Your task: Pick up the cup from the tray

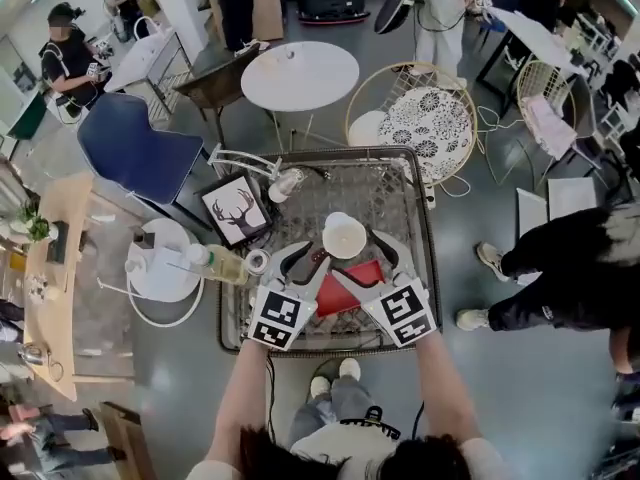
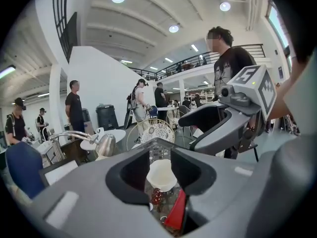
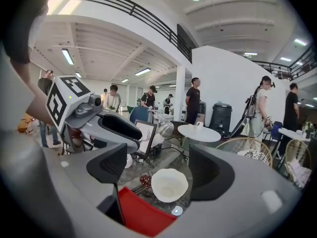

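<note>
A white cup stands at the far edge of a red tray on the glass tabletop; I cannot tell whether its base rests on the tray. My left gripper points at it from the near left, jaws a narrow gap apart. The cup shows through that gap, past the tips. My right gripper comes in from the near right with jaws wide apart. The cup lies in line with its gap, untouched. The red tray sits under the jaws.
A metal-framed glass table holds a deer picture, a desk lamp, a bottle and a tape roll. A wicker chair and a white round table stand beyond. A person's legs are at the right.
</note>
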{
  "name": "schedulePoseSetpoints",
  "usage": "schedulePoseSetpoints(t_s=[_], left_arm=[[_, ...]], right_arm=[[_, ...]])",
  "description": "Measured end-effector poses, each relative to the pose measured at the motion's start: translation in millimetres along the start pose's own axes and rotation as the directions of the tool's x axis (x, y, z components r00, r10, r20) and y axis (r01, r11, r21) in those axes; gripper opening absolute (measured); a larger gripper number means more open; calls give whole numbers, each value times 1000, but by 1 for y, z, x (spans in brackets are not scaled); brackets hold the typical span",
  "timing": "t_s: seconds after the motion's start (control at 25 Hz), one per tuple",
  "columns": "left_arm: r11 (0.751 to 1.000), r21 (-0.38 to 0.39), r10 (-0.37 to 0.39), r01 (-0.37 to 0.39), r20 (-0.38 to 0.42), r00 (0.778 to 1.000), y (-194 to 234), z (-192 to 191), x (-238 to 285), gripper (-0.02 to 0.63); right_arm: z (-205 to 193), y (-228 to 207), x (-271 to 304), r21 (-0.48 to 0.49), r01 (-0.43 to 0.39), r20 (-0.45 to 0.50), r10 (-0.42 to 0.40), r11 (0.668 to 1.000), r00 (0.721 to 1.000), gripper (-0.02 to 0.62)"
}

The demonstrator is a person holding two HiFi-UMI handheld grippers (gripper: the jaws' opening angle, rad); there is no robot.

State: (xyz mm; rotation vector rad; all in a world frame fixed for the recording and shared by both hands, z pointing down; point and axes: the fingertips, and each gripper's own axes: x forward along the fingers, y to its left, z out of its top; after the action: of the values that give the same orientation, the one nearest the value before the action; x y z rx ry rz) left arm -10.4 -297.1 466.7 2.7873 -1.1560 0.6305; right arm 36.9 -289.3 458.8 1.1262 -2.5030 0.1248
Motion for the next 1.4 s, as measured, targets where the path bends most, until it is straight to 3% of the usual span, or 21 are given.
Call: schedulePoseSetpoints(t_s=[0.2, 0.36, 0.84, 1.04, 1.16, 1.4], left_arm=[[1000, 10, -6, 5, 40, 999, -9, 26, -19, 127], [999, 35, -5, 3, 48, 999, -21, 39, -30, 127], [999, 40, -9, 5, 106, 994, -40, 64, -61, 122], [999, 47, 5, -12, 146, 989, -43, 77, -80, 1], [1000, 12, 14, -17, 195, 981, -48, 90, -93, 0], [998, -65, 5, 11, 247, 969, -66, 99, -119, 0]], right_arm=[[23, -1, -21, 11, 56, 46, -56, 998, 997, 376], [33, 2, -41, 25, 93, 79, -95, 995, 992, 307], [55, 22, -71, 27, 127, 108, -130, 991, 986, 228], [69, 30, -91, 27, 172, 145, -174, 985, 974, 82], [76, 38, -105, 66, 167, 175, -176, 984, 969, 26], [86, 65, -126, 26, 175, 203, -177, 984, 963, 20]])
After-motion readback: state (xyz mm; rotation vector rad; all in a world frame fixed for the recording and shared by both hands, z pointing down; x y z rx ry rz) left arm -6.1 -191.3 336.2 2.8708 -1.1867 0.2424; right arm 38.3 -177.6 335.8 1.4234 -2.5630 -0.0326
